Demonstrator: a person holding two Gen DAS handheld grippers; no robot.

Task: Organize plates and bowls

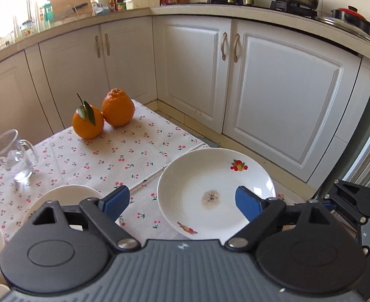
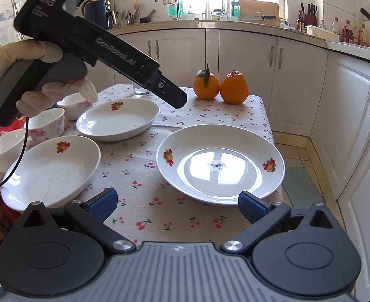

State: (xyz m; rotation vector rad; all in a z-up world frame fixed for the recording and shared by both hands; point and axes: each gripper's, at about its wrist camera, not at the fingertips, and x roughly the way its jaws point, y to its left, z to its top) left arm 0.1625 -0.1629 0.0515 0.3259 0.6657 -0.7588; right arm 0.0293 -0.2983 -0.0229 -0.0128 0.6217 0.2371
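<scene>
Nearest in the right wrist view: right gripper (image 2: 177,202), jaws spread as wide as they go, nothing between them, hovering over the cherry-print cloth on the bench (image 2: 159,216). Just beyond, a round plate (image 2: 220,163) with fruit decals and a dark speck of residue at its centre, alone on the right half of the bench. Glazed ceramic by the look: stiff, fairly heavy for a pinch, slick and breakable, so probably best taken at the raised rim with one pad above and one below, lifted level. To the left, two oval dishes (image 2: 51,171) lying side by side, and past them three small floral bowls (image 2: 47,123), thin-walled and likely light, best held by the lip. Farther back, two oranges (image 2: 220,88) near the far edge. Same view alone shows the left gripper from outside, held in a gloved hand (image 2: 13,58) above the dishes. Left wrist view alone shows the left gripper (image 1: 182,201) partly open and empty, the same plate (image 1: 197,183) just ahead of it, and a glass mug (image 1: 13,158) off to the left.
</scene>
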